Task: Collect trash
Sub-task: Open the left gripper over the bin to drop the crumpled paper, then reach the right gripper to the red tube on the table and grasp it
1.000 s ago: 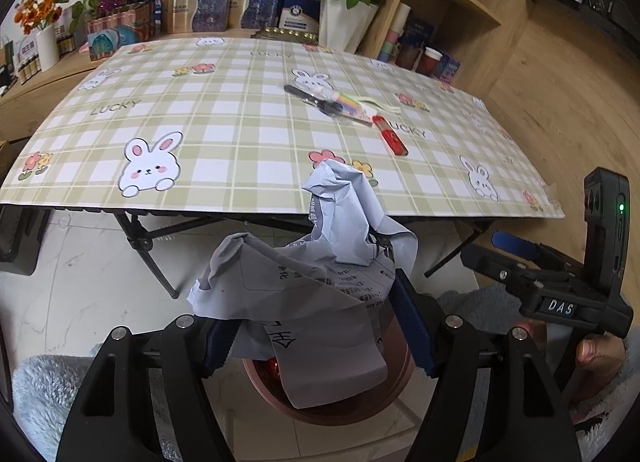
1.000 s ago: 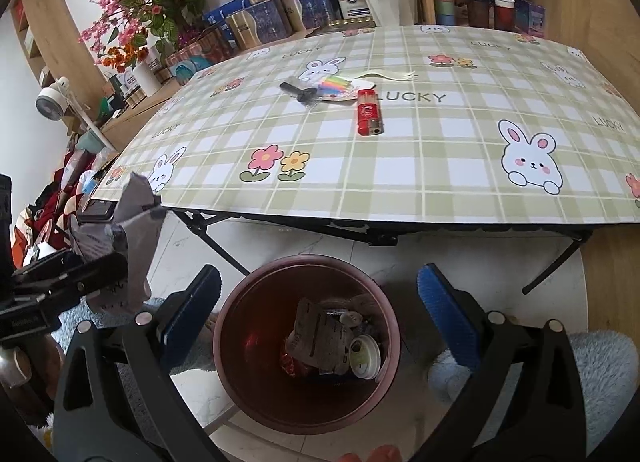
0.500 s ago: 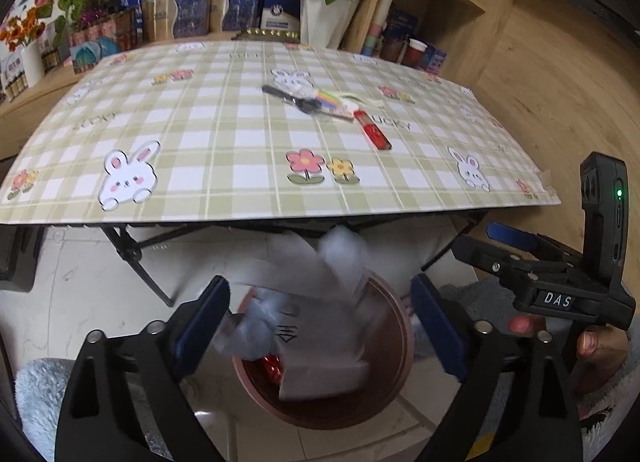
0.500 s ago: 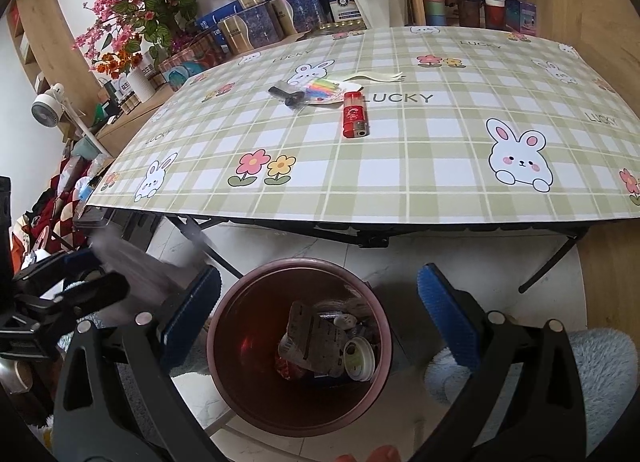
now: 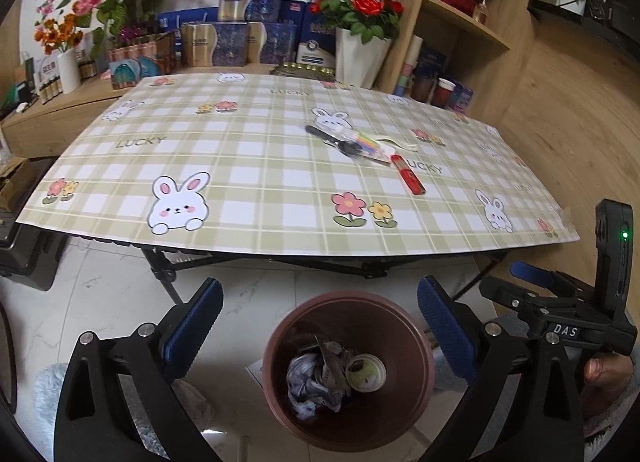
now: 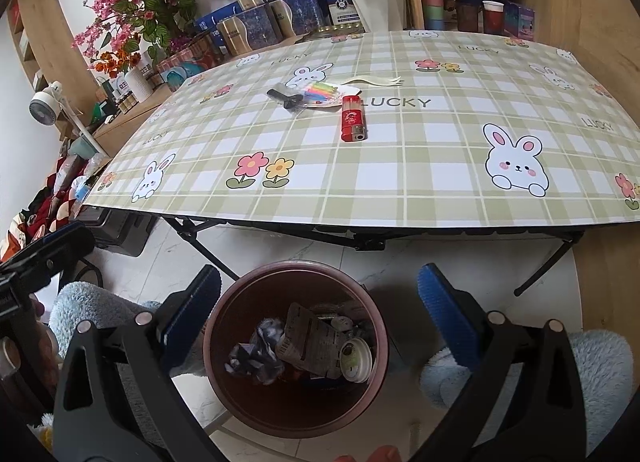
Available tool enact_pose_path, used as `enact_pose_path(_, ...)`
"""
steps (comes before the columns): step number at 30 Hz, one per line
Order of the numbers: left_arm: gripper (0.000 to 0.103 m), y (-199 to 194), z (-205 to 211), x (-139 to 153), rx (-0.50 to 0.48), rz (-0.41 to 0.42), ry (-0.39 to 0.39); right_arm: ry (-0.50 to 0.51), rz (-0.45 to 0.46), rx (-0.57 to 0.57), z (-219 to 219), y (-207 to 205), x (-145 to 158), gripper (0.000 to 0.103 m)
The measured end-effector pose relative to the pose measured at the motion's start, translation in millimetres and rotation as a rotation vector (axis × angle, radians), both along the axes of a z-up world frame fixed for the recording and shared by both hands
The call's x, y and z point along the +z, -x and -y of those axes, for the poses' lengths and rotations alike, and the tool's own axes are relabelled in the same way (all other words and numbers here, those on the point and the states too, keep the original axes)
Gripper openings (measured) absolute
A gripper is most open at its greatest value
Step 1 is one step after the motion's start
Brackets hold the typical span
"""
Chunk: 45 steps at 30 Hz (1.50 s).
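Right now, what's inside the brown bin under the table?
In the brown bin lie a crumpled grey paper, a printed paper scrap and a round white lid. Whatever is underneath them, at the bottom, is covered.

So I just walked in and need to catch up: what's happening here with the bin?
A person is clearing trash with handheld tongs. Both the left tongs and the right tongs hang open and empty above the round brown bin on the floor, where crumpled grey paper lies among other rubbish. On the checked table a red lighter, a packet of coloured sticks and a black tool remain.
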<state>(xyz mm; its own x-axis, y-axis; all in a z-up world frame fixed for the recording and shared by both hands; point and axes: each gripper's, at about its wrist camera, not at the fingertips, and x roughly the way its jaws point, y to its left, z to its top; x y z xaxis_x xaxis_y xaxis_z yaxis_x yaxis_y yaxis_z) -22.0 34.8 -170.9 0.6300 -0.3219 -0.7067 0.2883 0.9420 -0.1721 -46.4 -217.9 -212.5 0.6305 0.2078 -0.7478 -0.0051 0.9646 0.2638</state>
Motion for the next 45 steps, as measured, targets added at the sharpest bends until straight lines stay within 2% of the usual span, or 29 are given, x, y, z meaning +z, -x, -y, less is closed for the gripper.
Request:
enact_pose_path(9,0.096,-7,-9,5,0.034,0.027,-0.009,0.021,0.008,0.001,0,-2,2,0.097)
enact_pose_path(15,0.096,-23,-14,14,0.044,0.036,-0.004,0.056,0.053,0.002,7,-13,16,0.097)
enact_pose_path(23,0.096,-49,-5,24,0.025,0.035,-0.012,0.032,0.033,-0.045,34,-38,21,0.097)
enact_pose_path(29,0.096,-76,8,25,0.027,0.013,-0.026,0.038,-0.036,-0.087,49,-62,13,0.097)
enact_pose_path(34,0.096,-100,16,22,0.037,0.001,-0.033,0.114,-0.026,-0.06,48,-84,12,0.097)
enact_pose_path(38,0.096,-122,21,14,0.041,-0.035,-0.021,0.116,-0.034,-0.017,46,-109,6,0.096)
enact_pose_path(42,0.096,-145,28,4,0.05,-0.081,0.007,0.109,-0.049,0.019,39,-137,-3,0.08)
enact_pose_path(45,0.089,-162,36,-3,0.052,-0.109,0.018,0.116,-0.059,0.017,35,-159,-12,0.068)
